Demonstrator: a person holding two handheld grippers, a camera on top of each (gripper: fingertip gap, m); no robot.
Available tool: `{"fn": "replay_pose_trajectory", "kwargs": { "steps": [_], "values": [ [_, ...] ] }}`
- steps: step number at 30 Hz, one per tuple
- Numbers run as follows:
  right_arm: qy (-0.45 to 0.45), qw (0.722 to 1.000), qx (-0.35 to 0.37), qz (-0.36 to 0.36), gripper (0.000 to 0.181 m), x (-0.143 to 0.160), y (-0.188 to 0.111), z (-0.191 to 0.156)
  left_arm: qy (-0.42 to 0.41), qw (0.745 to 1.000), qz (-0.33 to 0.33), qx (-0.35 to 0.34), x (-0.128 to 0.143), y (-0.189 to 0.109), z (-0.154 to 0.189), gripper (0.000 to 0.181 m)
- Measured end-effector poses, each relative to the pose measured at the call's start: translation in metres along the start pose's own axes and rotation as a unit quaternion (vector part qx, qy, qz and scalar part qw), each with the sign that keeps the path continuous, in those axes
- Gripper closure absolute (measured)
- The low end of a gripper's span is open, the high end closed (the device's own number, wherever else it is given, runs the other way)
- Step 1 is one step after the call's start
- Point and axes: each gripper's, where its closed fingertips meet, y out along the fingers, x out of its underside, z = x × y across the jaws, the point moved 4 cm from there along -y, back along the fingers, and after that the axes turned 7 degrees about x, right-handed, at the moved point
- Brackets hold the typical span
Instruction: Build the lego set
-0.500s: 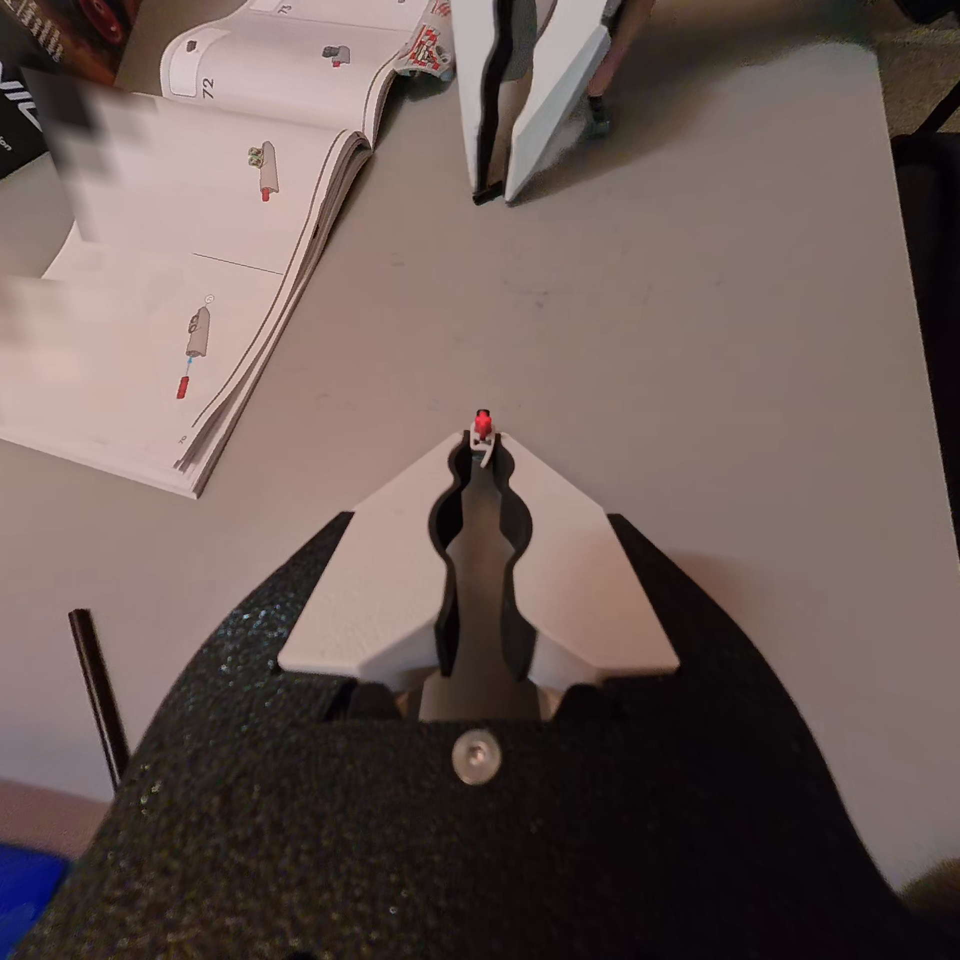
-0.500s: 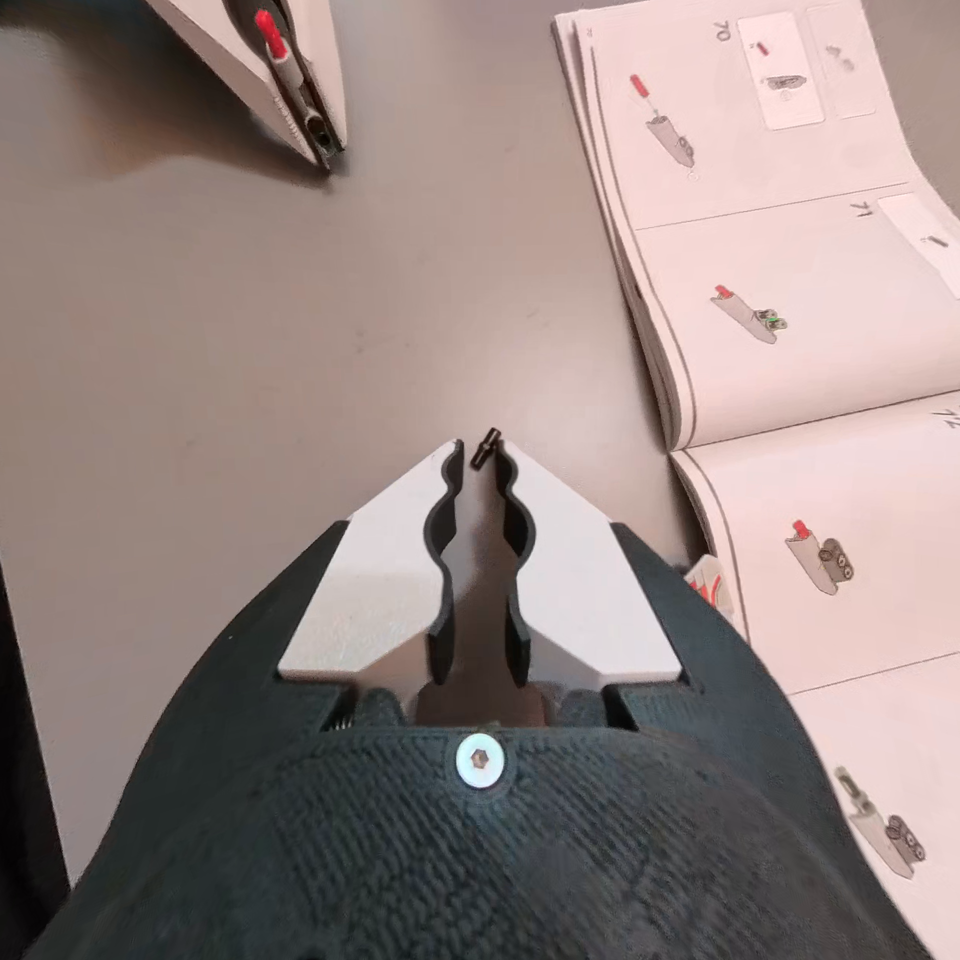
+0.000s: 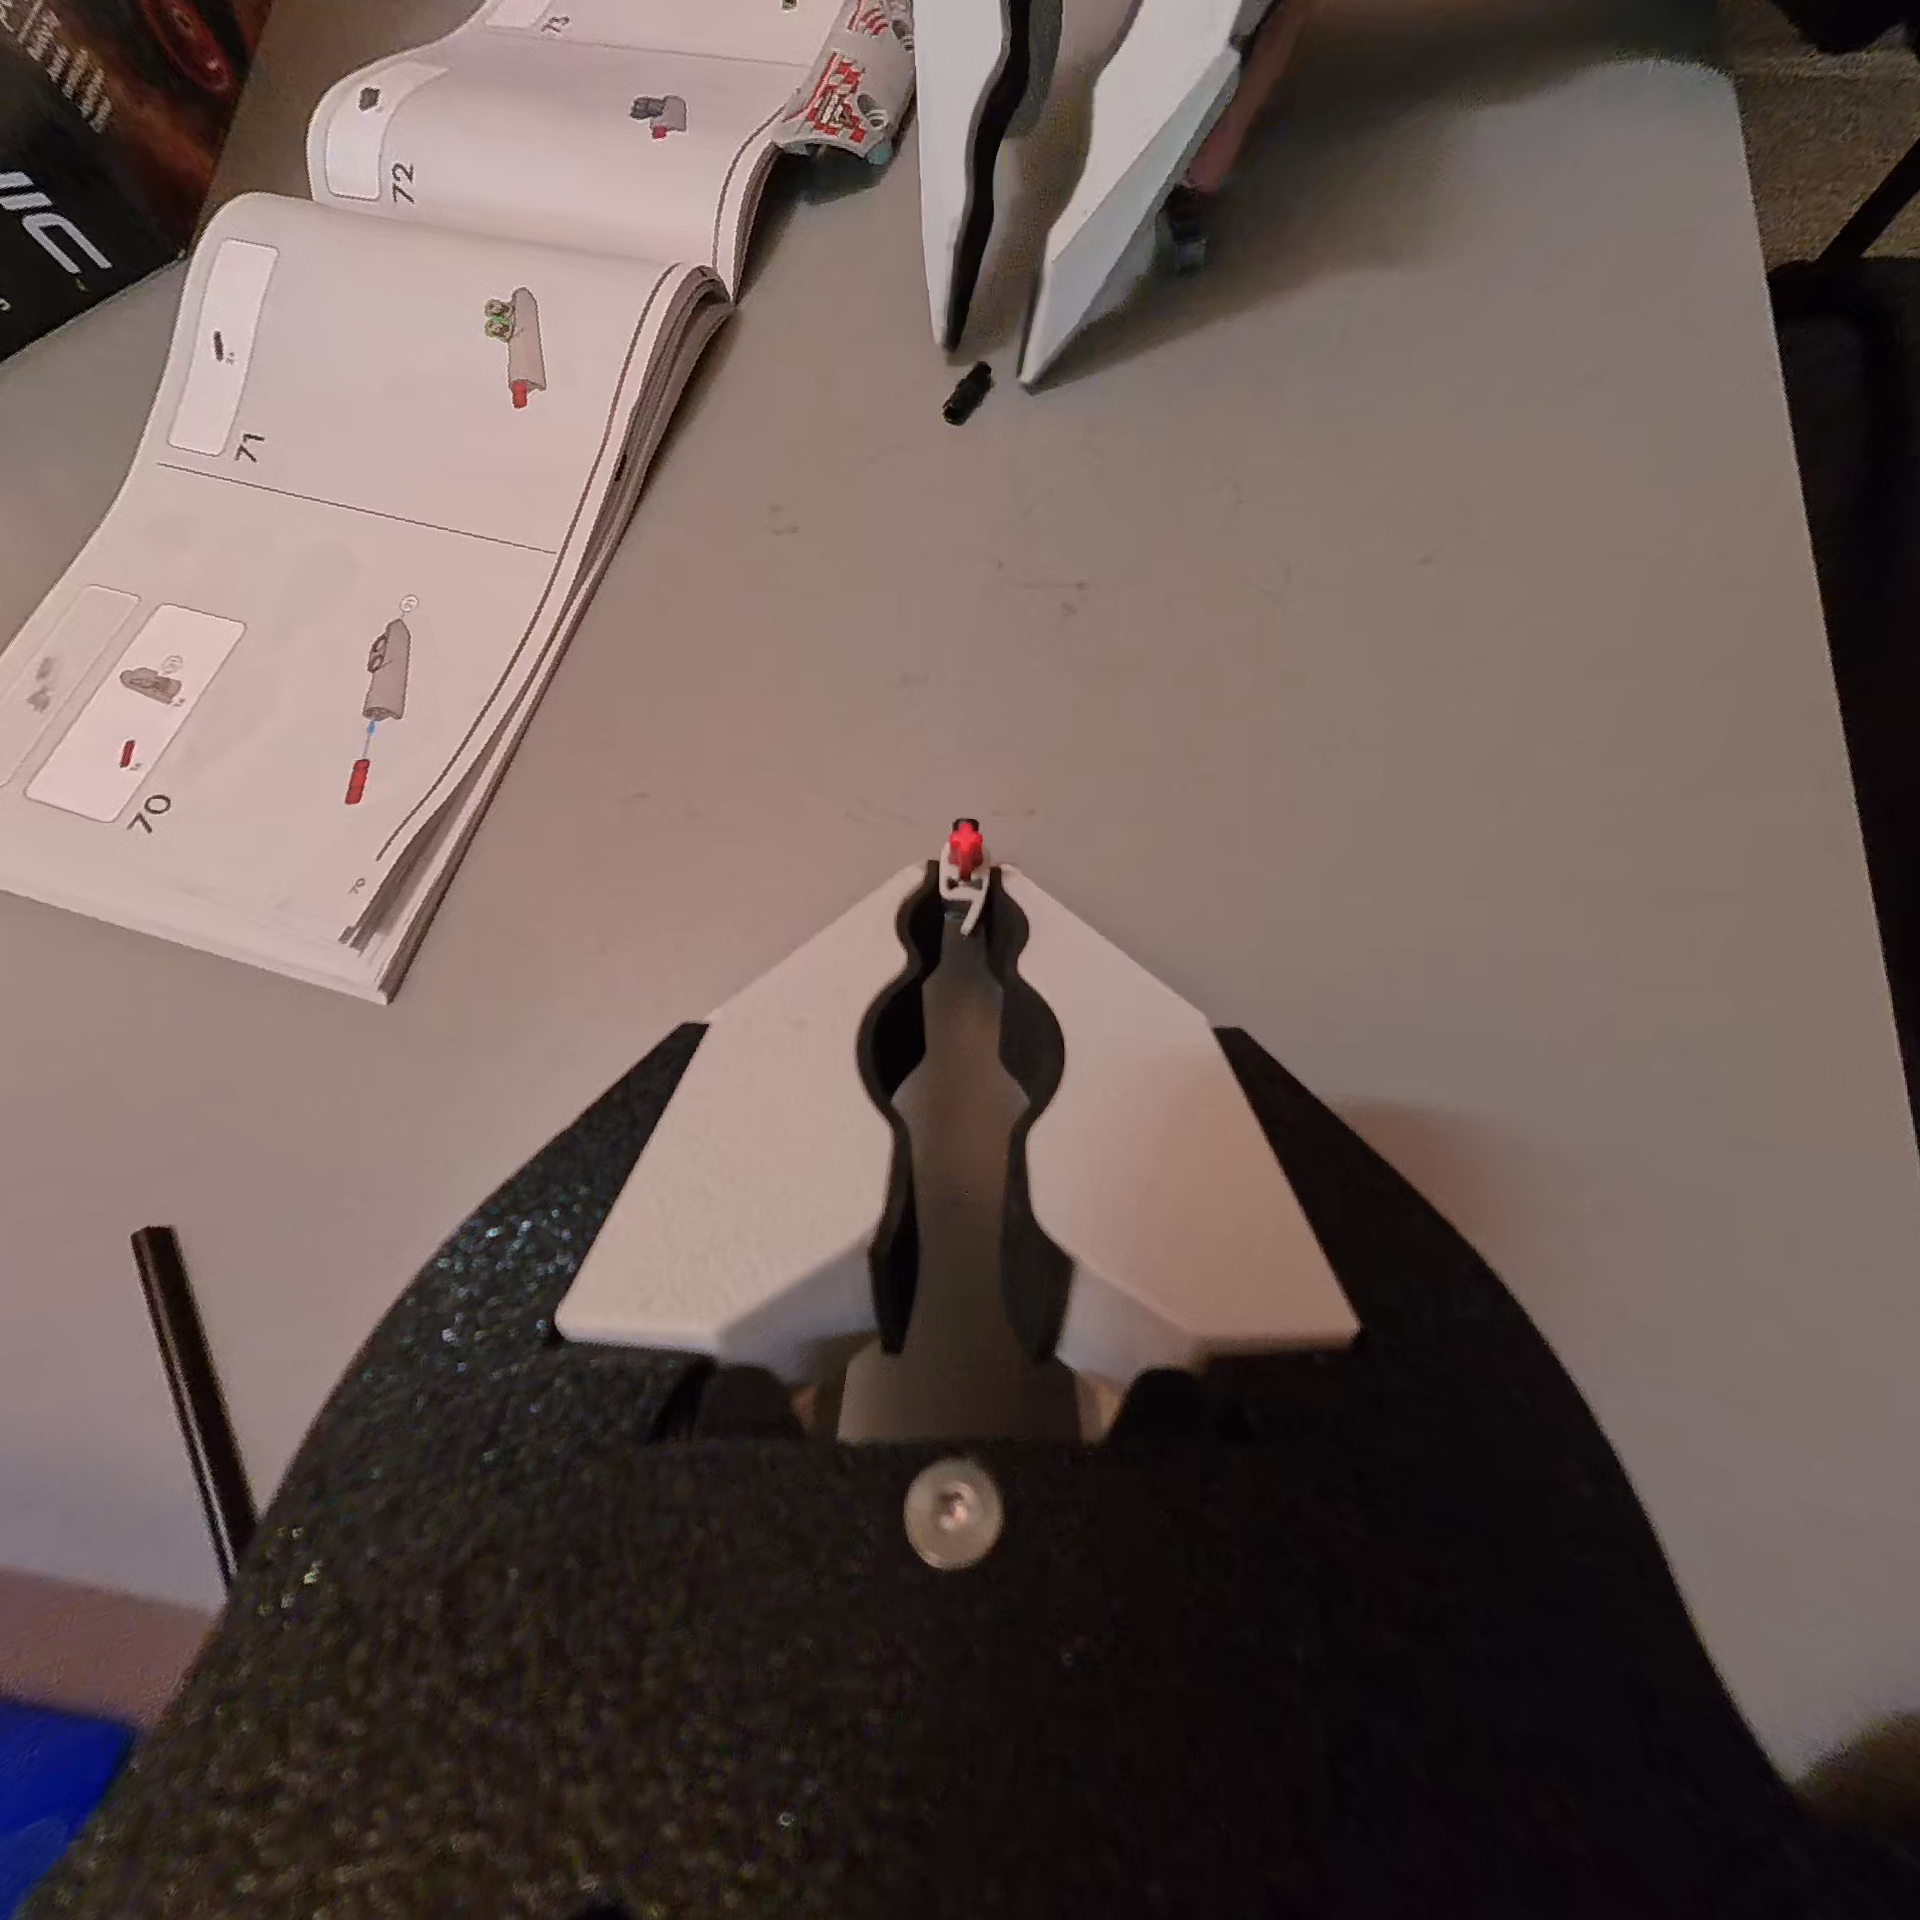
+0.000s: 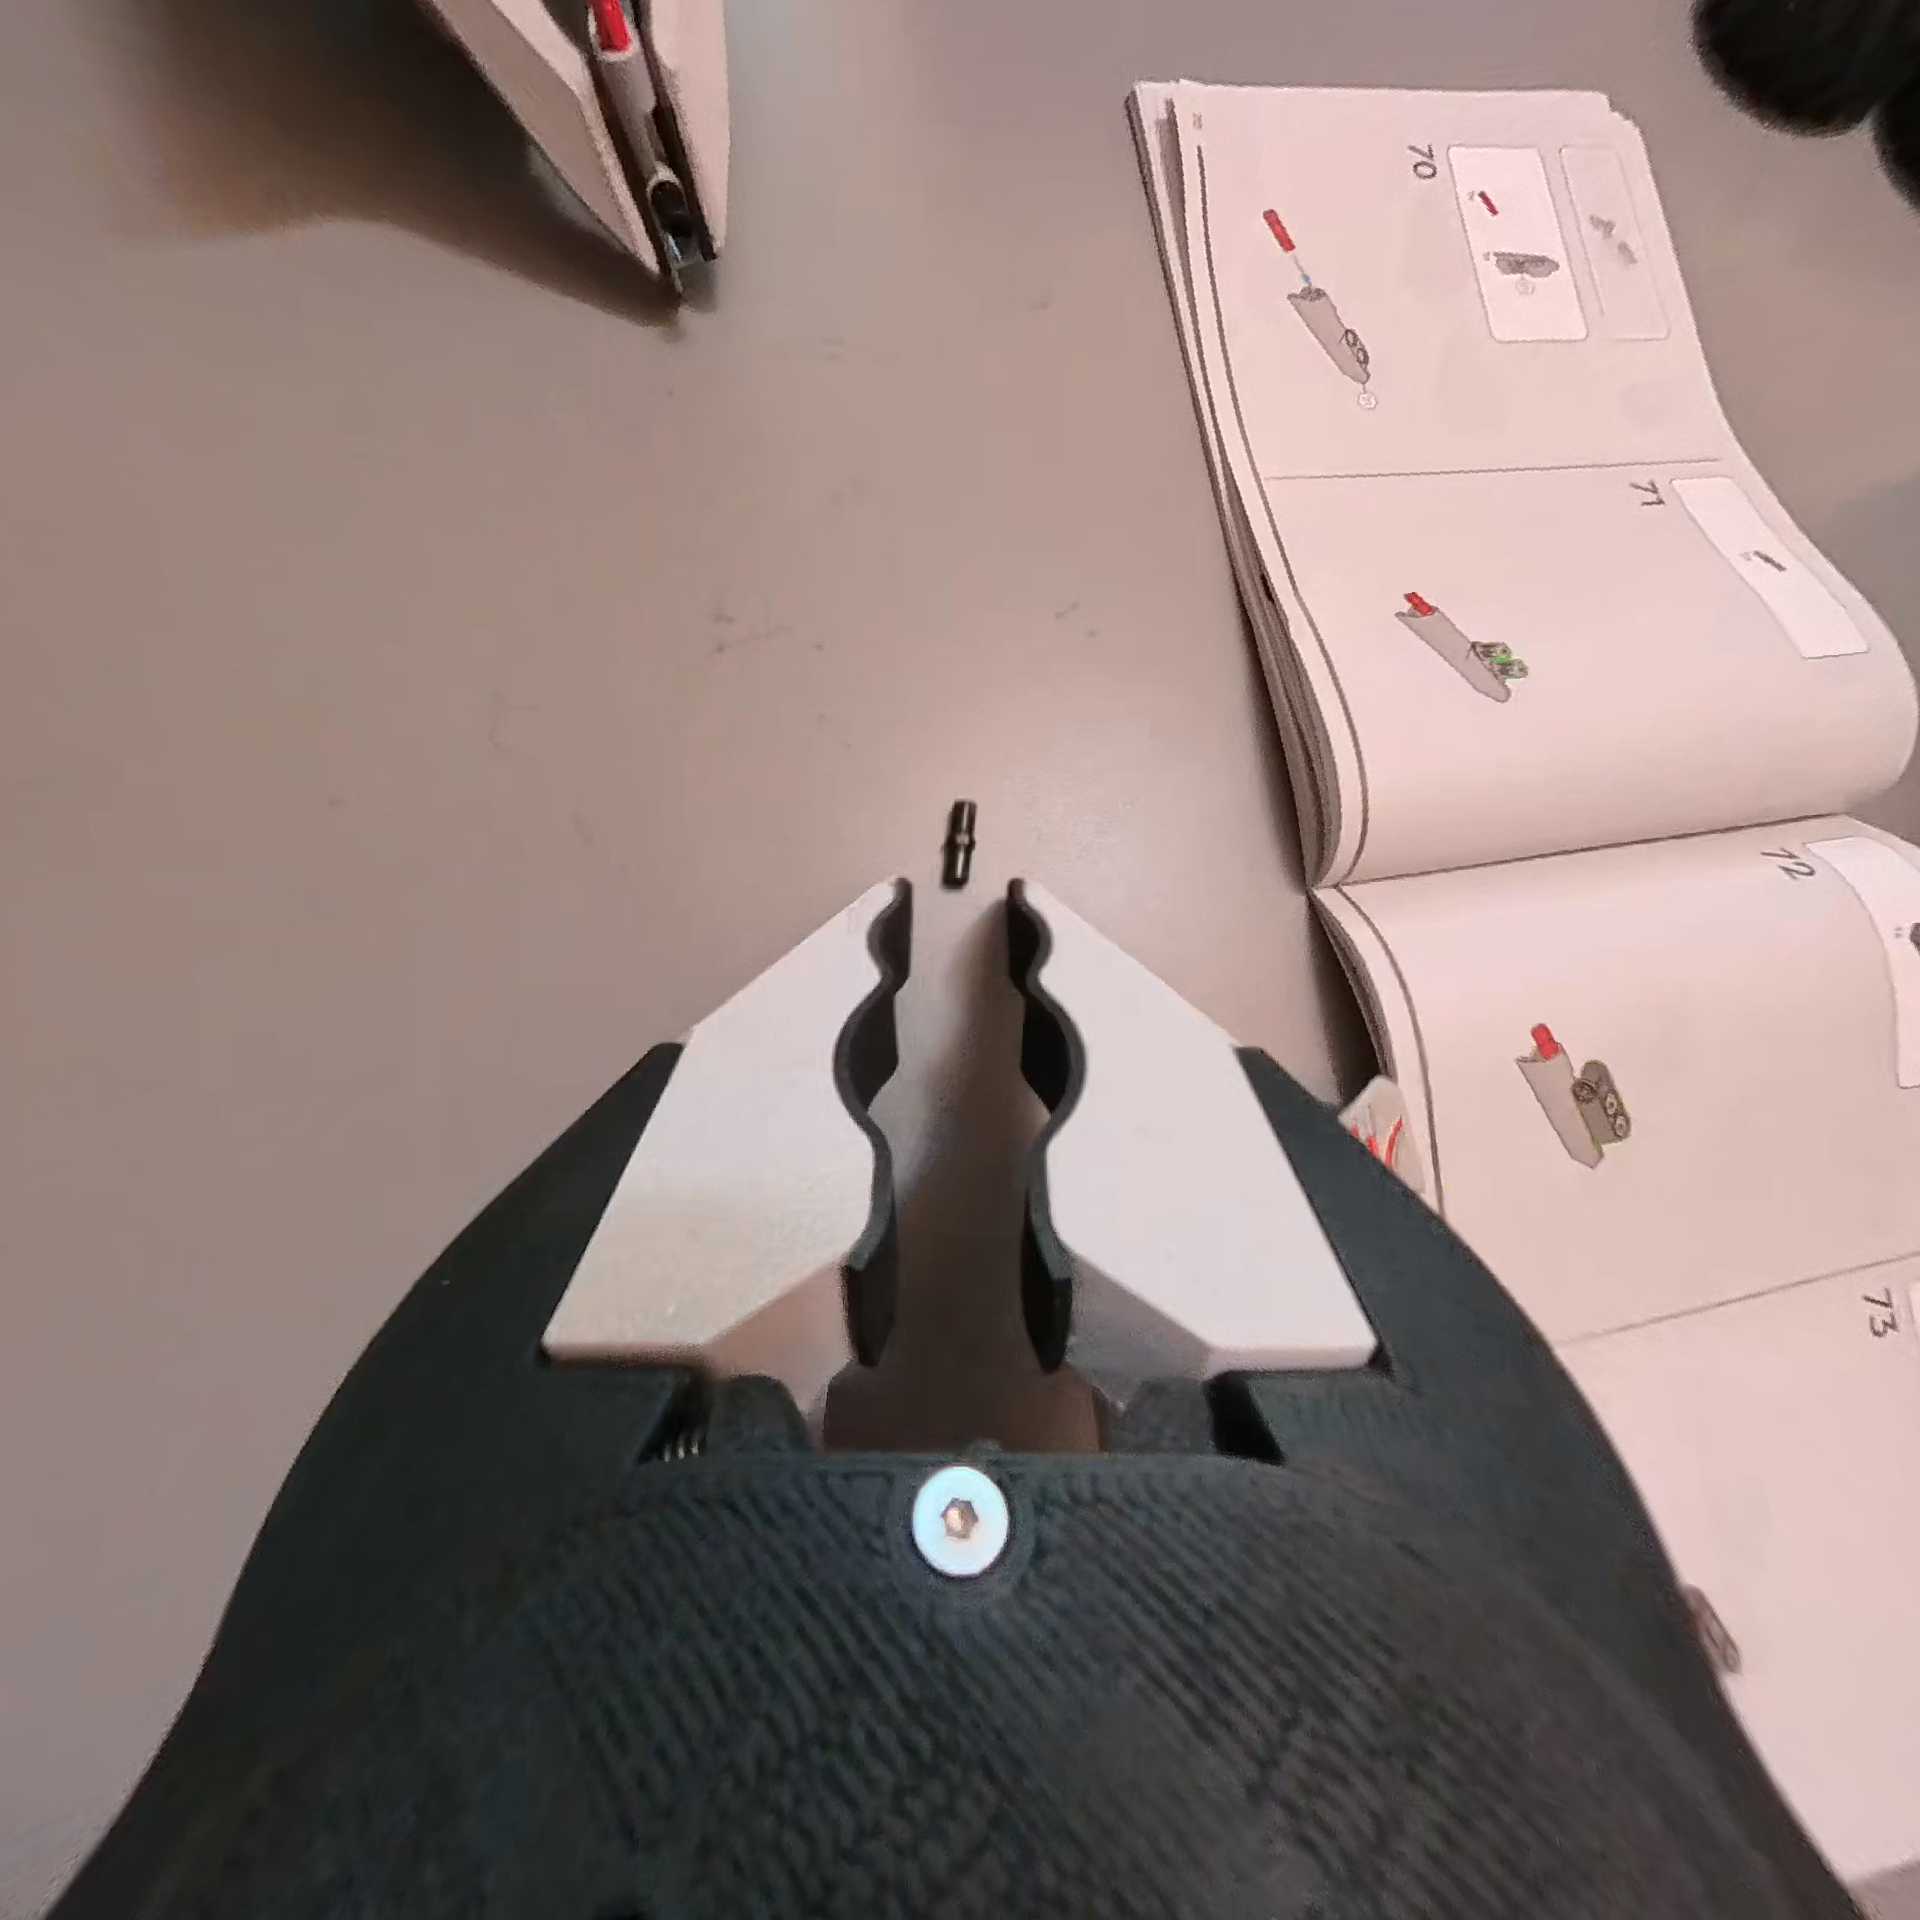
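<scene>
The right gripper hangs over the grey table with its jaws parted by a narrow gap; a small black connector pin lies on the table just beyond the fingertips, free of both; the open instruction booklet lies to the right, its pages curving upward; at the upper left the left gripper pinches a grey piece with a red pin between closed jaws.
</scene>
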Motion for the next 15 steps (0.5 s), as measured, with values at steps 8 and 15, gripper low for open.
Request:
{"fn": "replay_pose_trajectory", "kwargs": {
  "steps": [8, 15],
  "values": [
    [0.024, 1.0, -0.012, 0.014, 0.159, -0.001, 0.002, 0.0, -0.002, 1.0, 0.0, 0.001, 0.0, 0.0, 0.0, 0.177],
    [0.018, 0.999, -0.029, 0.033, 0.179, -0.007, 0.009, -0.001, -0.004, 1.0, 0.0, 0.002, 0.0, 0.0, 0.0, 0.177]
  ]
}}
